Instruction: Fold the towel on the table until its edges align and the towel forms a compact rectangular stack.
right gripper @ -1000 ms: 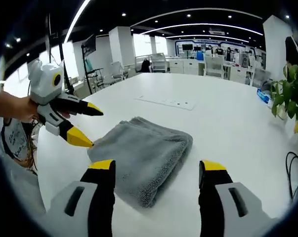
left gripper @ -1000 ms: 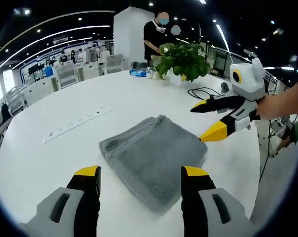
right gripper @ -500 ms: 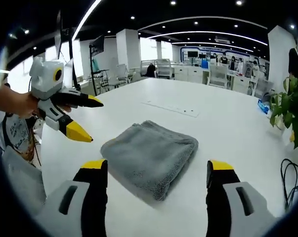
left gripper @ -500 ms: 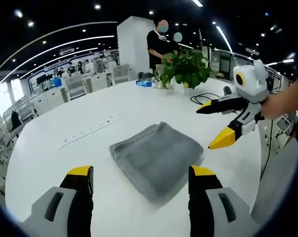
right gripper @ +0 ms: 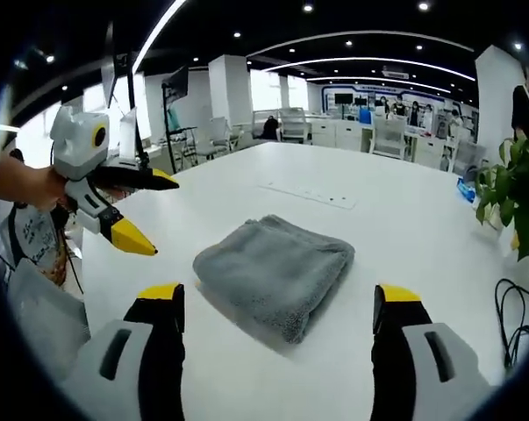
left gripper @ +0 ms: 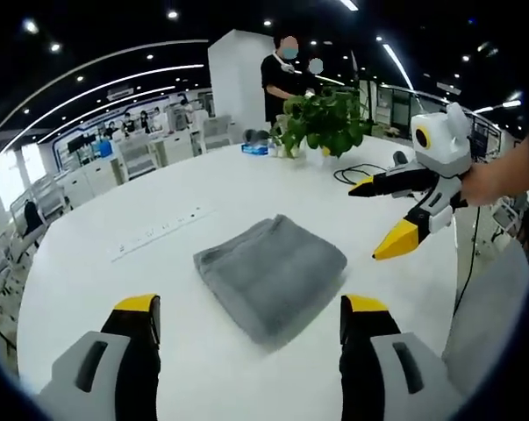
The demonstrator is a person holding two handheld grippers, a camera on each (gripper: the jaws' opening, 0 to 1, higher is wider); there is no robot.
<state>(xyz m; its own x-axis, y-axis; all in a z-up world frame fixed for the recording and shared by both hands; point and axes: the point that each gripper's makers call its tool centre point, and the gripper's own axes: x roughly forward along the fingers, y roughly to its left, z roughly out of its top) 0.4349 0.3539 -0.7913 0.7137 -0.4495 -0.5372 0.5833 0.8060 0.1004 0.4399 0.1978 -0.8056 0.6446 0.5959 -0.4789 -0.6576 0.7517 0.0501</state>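
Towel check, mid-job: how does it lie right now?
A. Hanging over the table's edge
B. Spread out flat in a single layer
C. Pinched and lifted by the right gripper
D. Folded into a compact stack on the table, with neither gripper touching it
D: the grey towel lies folded on the white table, with both the left gripper and the right gripper open and clear of it.

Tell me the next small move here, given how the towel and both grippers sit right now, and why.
Probably none beyond holding both grippers clear and stopping. The gray towel lies on the white table as a compact folded rectangle with its layers lined up. The left gripper and right gripper are both open, empty and apart from the cloth. At most, a glance at the near edge for a stray layer.
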